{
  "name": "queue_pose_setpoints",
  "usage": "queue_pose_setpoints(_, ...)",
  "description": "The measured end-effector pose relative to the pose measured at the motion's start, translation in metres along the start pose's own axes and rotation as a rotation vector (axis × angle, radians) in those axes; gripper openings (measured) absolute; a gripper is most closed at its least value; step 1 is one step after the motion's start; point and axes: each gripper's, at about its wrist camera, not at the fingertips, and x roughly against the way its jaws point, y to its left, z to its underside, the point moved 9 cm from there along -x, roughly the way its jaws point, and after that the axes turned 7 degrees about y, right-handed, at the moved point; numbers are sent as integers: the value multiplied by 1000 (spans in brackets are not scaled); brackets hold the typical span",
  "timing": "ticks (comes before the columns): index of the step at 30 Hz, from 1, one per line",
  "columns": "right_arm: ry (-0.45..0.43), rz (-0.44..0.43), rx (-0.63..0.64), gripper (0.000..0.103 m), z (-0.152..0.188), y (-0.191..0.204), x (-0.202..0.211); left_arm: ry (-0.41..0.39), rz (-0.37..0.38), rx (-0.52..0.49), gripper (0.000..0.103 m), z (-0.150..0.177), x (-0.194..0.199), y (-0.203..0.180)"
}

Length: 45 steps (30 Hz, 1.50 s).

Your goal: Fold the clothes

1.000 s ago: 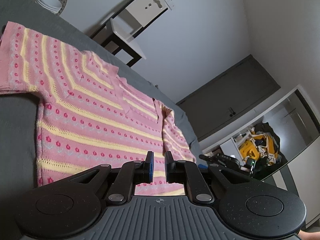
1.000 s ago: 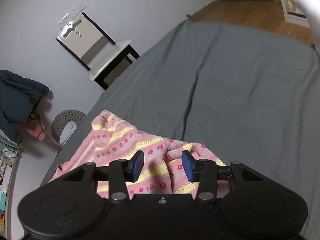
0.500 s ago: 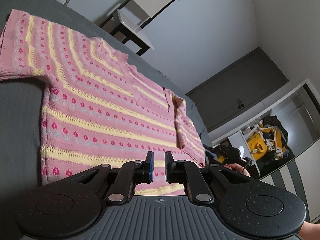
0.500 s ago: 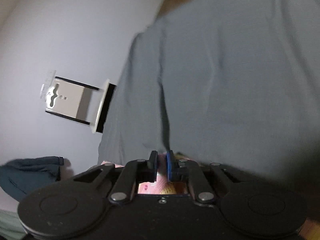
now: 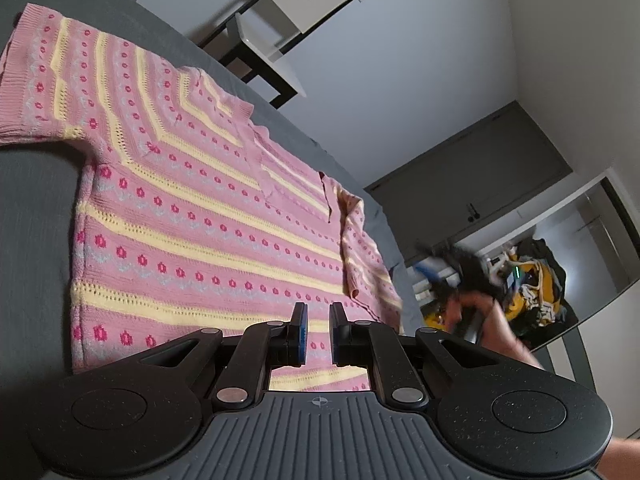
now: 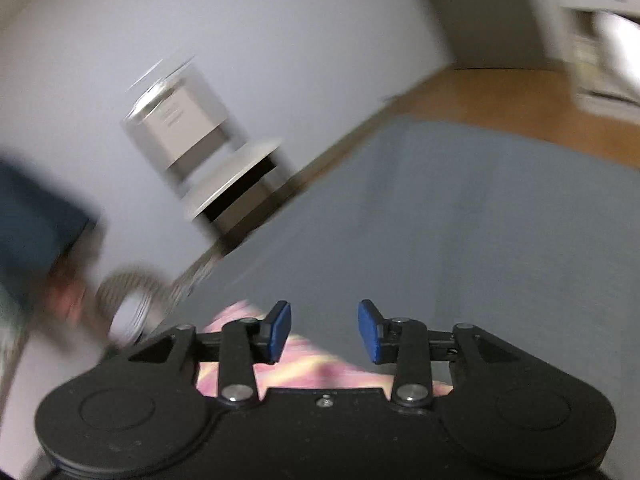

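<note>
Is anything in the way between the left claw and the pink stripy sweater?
No, nothing visible is. The left claw sits right over the sweater's bottom edge, with only pink knit showing in the narrow gap between its blue pads.

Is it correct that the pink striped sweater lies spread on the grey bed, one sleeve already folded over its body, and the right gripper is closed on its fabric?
Not quite. The right gripper is open: the right wrist view shows its blue pads wide apart with nothing between them. The rest stands: the pink striped sweater lies spread on the grey bed, one sleeve folded over its body.
</note>
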Motion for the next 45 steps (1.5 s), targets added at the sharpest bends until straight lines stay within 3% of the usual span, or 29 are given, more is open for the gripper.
queue_pose_setpoints(4,109,81,254,41,-16,60,-47,5,-7,-18,9,1,-1,1)
queue_pose_setpoints(7,243,166,435,41,-15,90,-83,11,-11,-25,9,0,-2,4)
queue_pose_setpoints(9,339,287,566,40,-9,98,-106,17,-10,-13,9,0,-5,8)
queue_pose_setpoints(10,374,353,620,36,-4,99,-113,20,-10,-7,9,0,-6,11)
queue_pose_setpoints(11,398,392,655,13,-2,99,-119,23,-10,0,9,0,-7,13)
queue_pose_setpoints(13,397,451,675,11,-4,101,-126,27,-7,13,9,-1,-8,17)
queue_pose_setpoints(17,283,525,700,11,-20,105,-132,25,13,22,9,-1,-8,18)
queue_pose_setpoints(20,207,504,632,11,-24,108,-139,32,6,26,9,0,-10,22)
queue_pose_setpoints(22,232,483,560,12,-13,97,-141,35,6,38,9,0,-12,25)
queue_pose_setpoints(25,229,453,515,31,-10,95,-142,40,3,40,9,0,-13,26)
queue_pose_setpoints(27,201,434,524,60,-17,96,-136,41,2,40,9,1,-12,25)
queue_pose_setpoints(29,140,398,536,69,-30,100,-117,38,7,39,9,0,-12,24)
queue_pose_setpoints(32,98,262,510,67,-42,102,-80,33,15,32,9,-1,-10,20)
queue_pose_setpoints(34,106,184,475,61,-43,95,-64,27,20,24,9,-1,-8,16)
queue_pose_setpoints(36,160,105,431,26,-38,82,-57,23,22,17,9,0,-6,12)
queue_pose_setpoints(38,217,57,354,17,-32,70,-62,22,22,9,9,1,-5,8)
queue_pose_setpoints(42,260,9,236,16,-15,54,-85,31,6,-10,9,4,-6,6)
queue_pose_setpoints(45,237,47,230,16,0,51,-106,48,-16,-18,9,6,-10,9)
